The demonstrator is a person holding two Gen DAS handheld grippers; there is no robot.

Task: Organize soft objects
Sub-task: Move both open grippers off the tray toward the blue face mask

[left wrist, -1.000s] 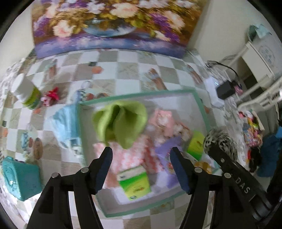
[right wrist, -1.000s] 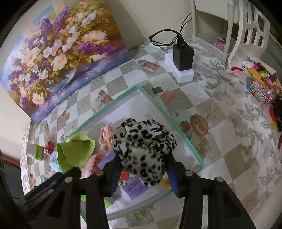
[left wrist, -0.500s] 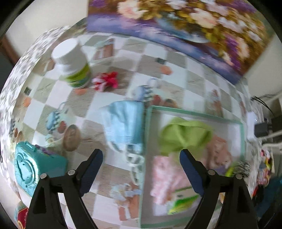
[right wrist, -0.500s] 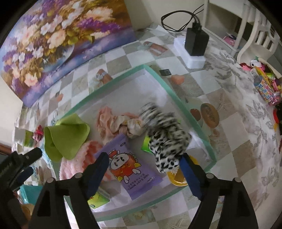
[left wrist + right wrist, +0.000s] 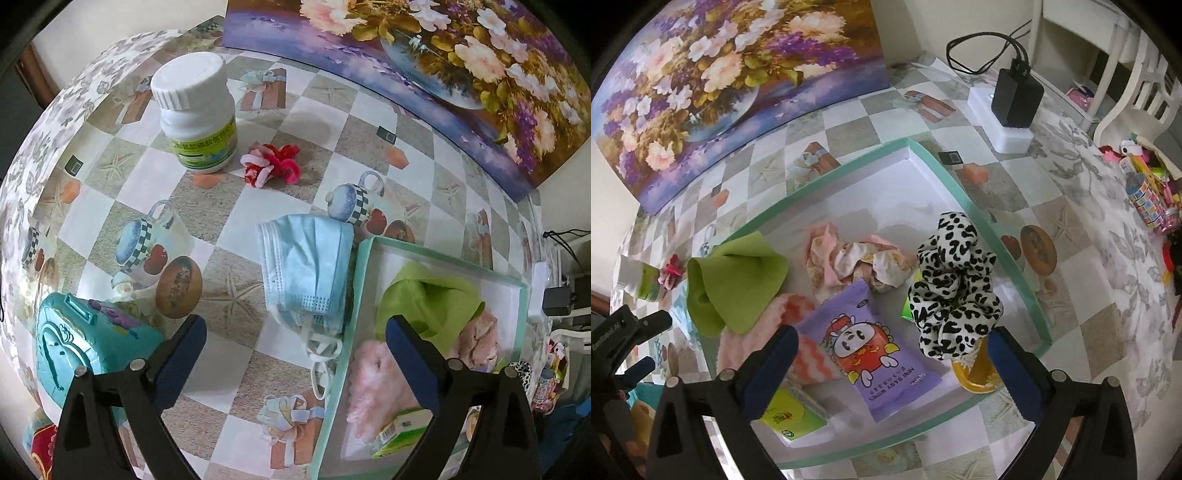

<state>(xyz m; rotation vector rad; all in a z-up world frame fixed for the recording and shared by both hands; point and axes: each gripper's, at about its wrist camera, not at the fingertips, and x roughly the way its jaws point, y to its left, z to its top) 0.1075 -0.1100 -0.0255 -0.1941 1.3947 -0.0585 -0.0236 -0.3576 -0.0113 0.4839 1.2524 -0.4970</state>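
We judge the sorting well under way but not finished. Going from left to right on the checked tablecloth (image 5: 229, 291), the things outside the tray come first: a teal toy case (image 5: 74, 336), a white pill bottle (image 5: 195, 114) and a small red and pink chenille flower (image 5: 271, 166), then a light blue face mask (image 5: 306, 269) lying just beside the tray's left wall, its ear loops trailing toward us. The mask and perhaps the flower look like the soft pieces left to move; the bottle and the case are hard and probably stay. Inside the mint-rimmed tray (image 5: 1008, 258) we already have a lime green cloth (image 5: 735, 280), a fluffy pink and white cloth (image 5: 798, 347) under it, a crumpled pink floral fabric (image 5: 857, 258), a purple pack of baby wipes (image 5: 875, 350) and, furthest right, a leopard-print scrunchie (image 5: 953, 288) resting partly on a yellow object (image 5: 975, 373) that we cannot identify. Our left gripper (image 5: 295, 339) hangs over the mask's lower end with its jaws spread wide, having just opened further, and nothing is clamped between them; the mask lies under the gap, untouched as far as we can tell. Our right gripper (image 5: 894, 354) has also just opened to full width: the scrunchie now lies free in the tray, near the right-hand finger (image 5: 1015, 365) but not gripped.
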